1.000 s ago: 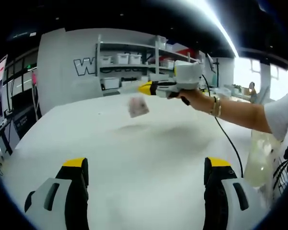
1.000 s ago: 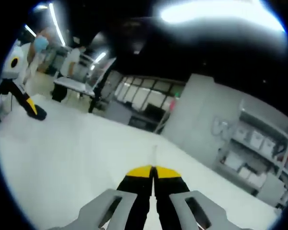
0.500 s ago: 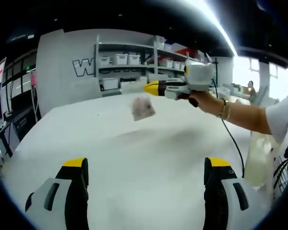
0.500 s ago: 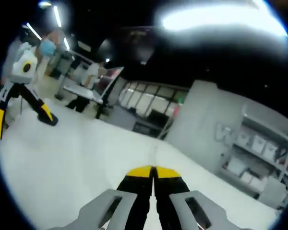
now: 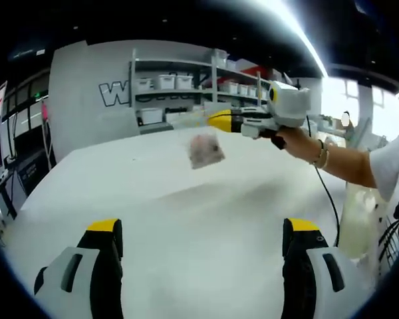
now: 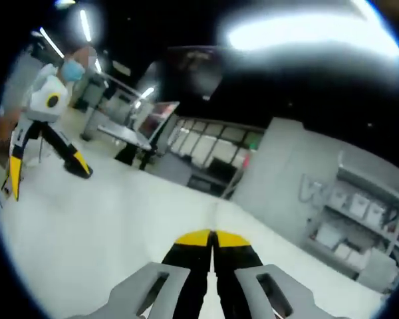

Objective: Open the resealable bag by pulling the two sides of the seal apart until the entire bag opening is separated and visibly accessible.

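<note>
A small clear resealable bag (image 5: 205, 150) with pinkish contents hangs in the air above the white table (image 5: 186, 219). My right gripper (image 5: 211, 121) reaches in from the right of the left gripper view, held by a hand (image 5: 298, 141), and is shut on the bag's top edge. In the right gripper view its jaws (image 6: 213, 236) are pressed together, with the bag (image 6: 215, 211) seen edge-on as a thin strip above them. My left gripper (image 5: 203, 229) stands open low over the table, well short of the bag, with nothing between its jaws. It also appears, open, as the left gripper (image 6: 48, 171).
Shelves with white bins (image 5: 179, 83) line the grey wall behind the table. A black cable (image 5: 322, 199) trails from the right gripper down past a sleeve (image 5: 392, 159). Desks (image 6: 120, 129) and a person stand beyond the table's far side.
The right gripper has carried the bag to the right and slightly up across the left gripper view. The right gripper view has turned, bringing the left gripper further into it.
</note>
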`<state>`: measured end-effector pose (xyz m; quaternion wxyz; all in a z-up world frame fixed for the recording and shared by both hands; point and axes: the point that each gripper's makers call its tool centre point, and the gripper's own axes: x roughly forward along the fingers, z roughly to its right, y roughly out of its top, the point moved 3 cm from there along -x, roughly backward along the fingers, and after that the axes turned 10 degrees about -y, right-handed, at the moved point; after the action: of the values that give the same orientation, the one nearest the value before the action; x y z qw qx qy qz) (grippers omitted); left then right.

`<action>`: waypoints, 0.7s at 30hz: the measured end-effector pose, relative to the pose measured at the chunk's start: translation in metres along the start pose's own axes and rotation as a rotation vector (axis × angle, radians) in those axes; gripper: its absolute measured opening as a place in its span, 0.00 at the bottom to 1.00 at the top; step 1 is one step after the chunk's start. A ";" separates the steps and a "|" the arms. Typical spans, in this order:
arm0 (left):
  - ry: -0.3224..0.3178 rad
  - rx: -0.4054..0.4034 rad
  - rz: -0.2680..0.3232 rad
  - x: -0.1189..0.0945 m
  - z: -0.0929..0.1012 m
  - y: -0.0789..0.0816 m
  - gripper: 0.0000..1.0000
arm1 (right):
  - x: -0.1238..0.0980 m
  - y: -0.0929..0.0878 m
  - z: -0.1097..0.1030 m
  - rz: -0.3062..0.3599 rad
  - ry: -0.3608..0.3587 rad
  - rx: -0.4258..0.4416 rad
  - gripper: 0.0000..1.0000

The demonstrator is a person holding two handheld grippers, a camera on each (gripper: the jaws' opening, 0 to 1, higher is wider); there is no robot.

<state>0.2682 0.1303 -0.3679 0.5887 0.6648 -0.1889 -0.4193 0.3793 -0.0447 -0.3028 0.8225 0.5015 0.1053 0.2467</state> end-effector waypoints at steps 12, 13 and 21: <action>-0.014 0.004 -0.008 0.006 0.003 0.001 0.98 | -0.026 0.004 -0.005 0.016 0.008 0.002 0.00; -0.013 0.003 -0.007 0.006 0.002 0.002 0.98 | -0.029 0.005 -0.005 0.020 0.009 0.001 0.00; -0.014 0.002 -0.016 0.008 0.001 0.000 0.98 | -0.054 0.006 -0.012 0.026 0.019 -0.003 0.00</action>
<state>0.2719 0.1234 -0.3704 0.5832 0.6638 -0.1881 -0.4288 0.3262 -0.0604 -0.3070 0.8191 0.4991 0.1061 0.2623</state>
